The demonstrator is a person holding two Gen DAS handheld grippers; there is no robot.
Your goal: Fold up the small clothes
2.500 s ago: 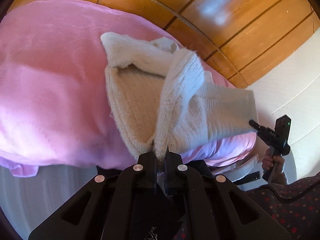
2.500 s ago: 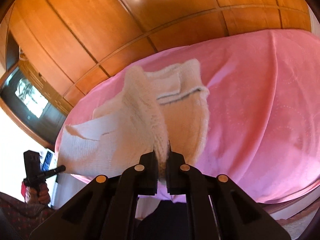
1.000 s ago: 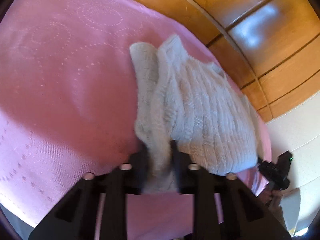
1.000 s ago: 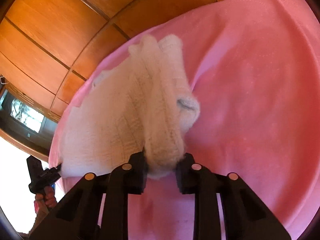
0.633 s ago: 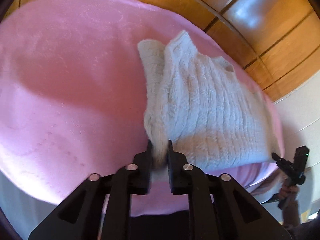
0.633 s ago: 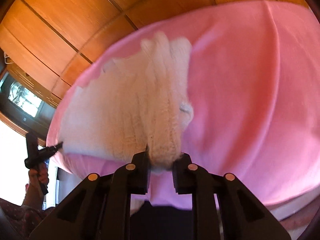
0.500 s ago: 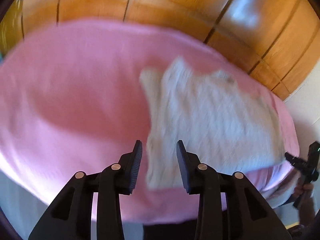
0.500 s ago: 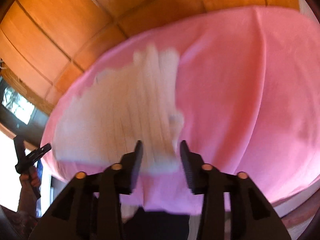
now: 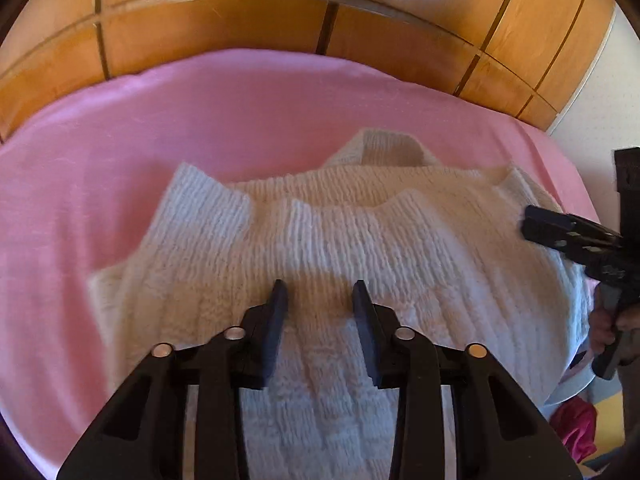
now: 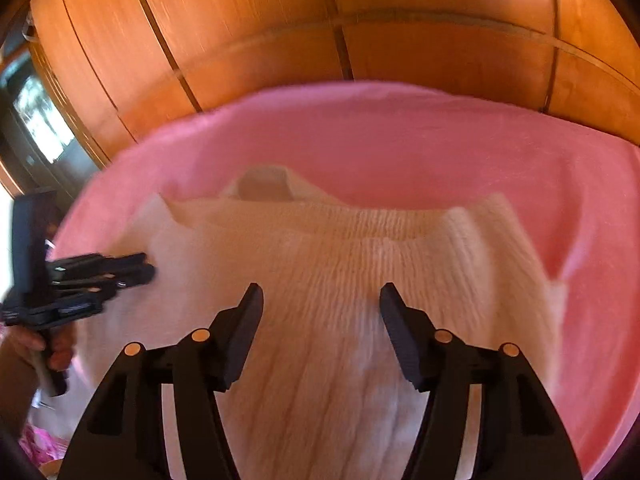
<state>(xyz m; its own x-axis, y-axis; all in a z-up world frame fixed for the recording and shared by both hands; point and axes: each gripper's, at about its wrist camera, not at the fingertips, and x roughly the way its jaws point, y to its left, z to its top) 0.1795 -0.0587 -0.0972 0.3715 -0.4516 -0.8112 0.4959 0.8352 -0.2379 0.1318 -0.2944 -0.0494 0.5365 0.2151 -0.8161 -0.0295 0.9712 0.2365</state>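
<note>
The sweater's (image 10: 340, 280) near hem (right view blurred) runs off-frame.

Glossy orange-brown wooden panelling (image 9: 248, 28) with dark seams behind a pink bedspread (image 9: 260, 108); bright lamp glare up top, white wall (image 9: 592, 120) right, dark screen (image 10: 38, 120) far left.

Both grippers (image 9: 320, 294) (image 10: 321, 298) are matte black with round silver rivets.

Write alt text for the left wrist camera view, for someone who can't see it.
A cream ribbed knit sweater lies folded on a pink blanket. The black left hand-held gripper hangs over it, jaws apart and empty. At the right edge, a hand holds the other black hand-held gripper over the sweater's side; glossy wooden wall panels stand behind.
</note>
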